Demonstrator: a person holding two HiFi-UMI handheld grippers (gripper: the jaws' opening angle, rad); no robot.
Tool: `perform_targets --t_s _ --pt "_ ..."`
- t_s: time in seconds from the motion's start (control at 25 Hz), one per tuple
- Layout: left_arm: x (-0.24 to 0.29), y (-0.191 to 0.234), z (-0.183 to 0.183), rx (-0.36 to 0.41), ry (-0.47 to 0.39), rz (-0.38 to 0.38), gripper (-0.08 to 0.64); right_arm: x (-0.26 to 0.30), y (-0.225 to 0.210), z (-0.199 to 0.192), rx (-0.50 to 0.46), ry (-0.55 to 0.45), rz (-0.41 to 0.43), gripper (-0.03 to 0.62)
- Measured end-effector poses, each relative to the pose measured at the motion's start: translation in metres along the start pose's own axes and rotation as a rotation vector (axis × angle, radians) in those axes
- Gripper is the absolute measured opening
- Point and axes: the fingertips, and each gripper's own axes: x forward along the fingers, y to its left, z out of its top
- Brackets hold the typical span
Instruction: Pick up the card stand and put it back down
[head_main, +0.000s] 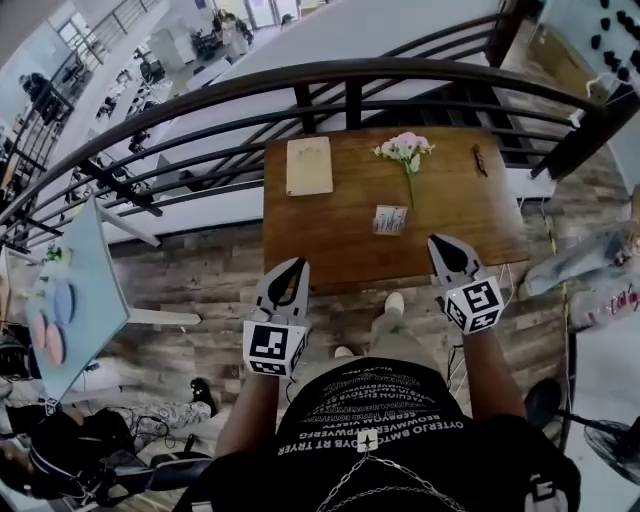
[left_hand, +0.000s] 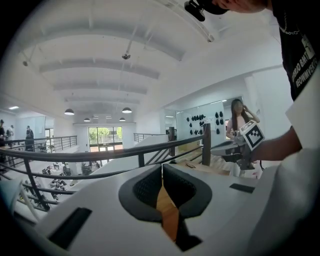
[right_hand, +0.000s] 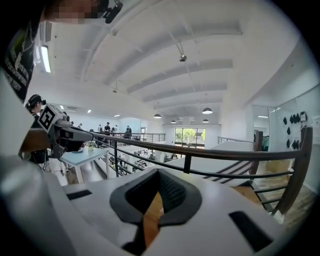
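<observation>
The card stand (head_main: 390, 219), a small white printed card, stands upright near the middle of the brown wooden table (head_main: 330, 235). Both grippers hover by the table's near edge, short of the stand and apart from it. My left gripper (head_main: 299, 266) is to the stand's lower left, and its dark pads (left_hand: 150, 187) meet with nothing between them. My right gripper (head_main: 437, 242) is to the stand's right, also shut and empty, with its pads (right_hand: 172, 192) together. Both gripper views look over the railing at the hall and ceiling, so the stand is hidden from them.
On the table lie a tan notebook (head_main: 309, 166), a pink flower sprig (head_main: 405, 150) and a small dark object (head_main: 480, 158). A dark metal railing (head_main: 350, 72) curves behind the table. A light-blue table (head_main: 75, 290) stands at the left. A person's feet (head_main: 392, 303) are below the table edge.
</observation>
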Motion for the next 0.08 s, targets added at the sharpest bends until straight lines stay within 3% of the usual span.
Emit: perform_targets --t_s 0.08 --pt "-0.0063 -0.0051 -0.002 -0.001 0.002 -0.004 0.032 -0.0036 0.0093 -0.0008 -0.004 0.005 0.012 0.014"
